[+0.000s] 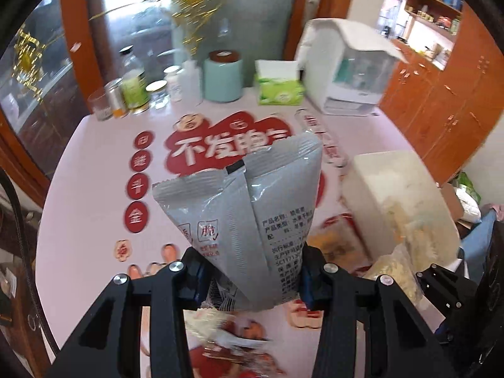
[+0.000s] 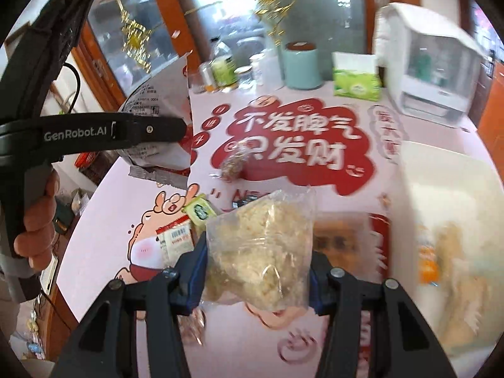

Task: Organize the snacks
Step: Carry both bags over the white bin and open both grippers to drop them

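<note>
Counter (image 2: 104,220): pale pink top printed with a large red cloud bearing white characters and a cartoon pig; carries all items below.

White appliance (image 1: 349,72): boxy, clear-fronted, at the far right of the counter, with a white cover draped over its top.

White bin (image 1: 400,201): pale open container at the counter's right side, holding pale, blurred snack packets; contents not legible.

Mint canister (image 1: 223,77): cylindrical with a brown lid, standing at the far edge, beside a green-and-white tissue pack (image 1: 278,86).

Jars and bottles (image 1: 132,91): a cluster at the far left of the counter, upright, touching or nearly so.

Grey snack pouch (image 1: 249,204): foil back with seam and printed text, held upright off the counter in the left tongs (image 1: 250,278), whose blue pads are clamped on its lower part. In the right wrist view the same pouch hangs at upper left behind the left tool, gripped by a person's hand (image 2: 37,220).

Clear snack bag (image 2: 264,245): transparent, filled with pale crumbly pieces, raised above the counter and clamped in the right tongs (image 2: 256,278), pads pressing both sides.

Loose small packets (image 2: 182,236): a red-and-white sachet and a green-wrapped piece lying on the counter by the pig print.
</note>
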`<state>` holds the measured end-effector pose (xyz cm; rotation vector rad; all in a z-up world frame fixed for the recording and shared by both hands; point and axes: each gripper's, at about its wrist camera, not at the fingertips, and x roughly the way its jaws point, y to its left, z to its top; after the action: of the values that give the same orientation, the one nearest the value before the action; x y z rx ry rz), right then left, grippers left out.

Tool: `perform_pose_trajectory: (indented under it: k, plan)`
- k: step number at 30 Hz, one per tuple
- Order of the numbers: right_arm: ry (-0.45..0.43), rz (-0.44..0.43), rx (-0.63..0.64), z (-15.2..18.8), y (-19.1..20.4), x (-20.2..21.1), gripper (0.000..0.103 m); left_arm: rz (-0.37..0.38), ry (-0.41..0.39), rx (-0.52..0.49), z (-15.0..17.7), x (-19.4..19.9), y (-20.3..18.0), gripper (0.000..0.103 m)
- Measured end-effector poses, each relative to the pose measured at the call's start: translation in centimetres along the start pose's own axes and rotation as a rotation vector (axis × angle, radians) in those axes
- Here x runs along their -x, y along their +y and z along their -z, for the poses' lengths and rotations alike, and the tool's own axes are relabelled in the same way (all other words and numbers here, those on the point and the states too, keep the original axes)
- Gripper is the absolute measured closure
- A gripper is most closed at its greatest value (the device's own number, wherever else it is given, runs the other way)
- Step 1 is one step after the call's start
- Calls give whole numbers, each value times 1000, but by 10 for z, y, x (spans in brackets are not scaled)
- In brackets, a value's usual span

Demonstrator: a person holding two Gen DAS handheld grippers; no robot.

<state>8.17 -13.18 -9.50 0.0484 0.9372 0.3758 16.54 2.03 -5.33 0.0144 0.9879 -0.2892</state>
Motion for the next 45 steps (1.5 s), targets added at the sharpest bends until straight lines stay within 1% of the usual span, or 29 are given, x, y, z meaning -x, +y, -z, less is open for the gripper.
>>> perform_pose_trajectory:
  k: [5,8,10,11,15,18,20,23,27,30,35,38,40,41,42,43,44,45]
  plan:
    - [-59,79,-52,22,-40,54,51,42,-31,-53,-4,12,-61,60]
    - [-81,115,-115,34,-69,83,51,68,-51,-96,-7,18,-103,60]
    - [-97,157,-157,42,-90,100,51,86,-60,-125,-9,20,-130,60]
    - [-101,181,-171,45,-98,107,51,92,-68,-146,-10,22,-147,60]
    - [-115,302,-240,58,-135,130,51,100,-81,-204,-11,23,-195,60]
    - [-118,361,-289,64,-156,140,51,118,-67,-229,-11,18,-220,60]
    - [-119,381,-320,66,-170,147,51,119,-53,-251,-12,12,-238,60]
    - [-125,394,-339,66,-185,154,51,116,-40,-270,-11,4,-255,60]
    - [-132,436,-349,63,-199,161,51,100,-23,-300,-11,-9,-278,60]
    - [-135,459,-362,61,-206,162,50,90,-11,-325,-13,-20,-288,60]
    - [-129,496,-365,58,-214,154,49,47,-9,-348,-16,-37,-295,60]
    - [-112,528,-365,57,-218,145,49,38,1,-360,-16,-47,-297,59]
    - [-99,528,-371,57,-220,139,49,19,10,-377,-14,-55,-299,57]
    - [-94,531,-370,58,-221,137,49,12,13,-380,-12,-56,-300,55]
    - [-91,542,-367,58,-221,135,46,3,19,-385,-11,-60,-300,53]
    - [-90,555,-361,59,-221,133,41,-3,24,-389,-10,-62,-300,42]
    - [-92,565,-356,60,-220,133,38,-11,28,-390,-8,-65,-299,28]
    - [-96,575,-353,61,-220,132,34,-27,28,-390,-6,-67,-297,23]
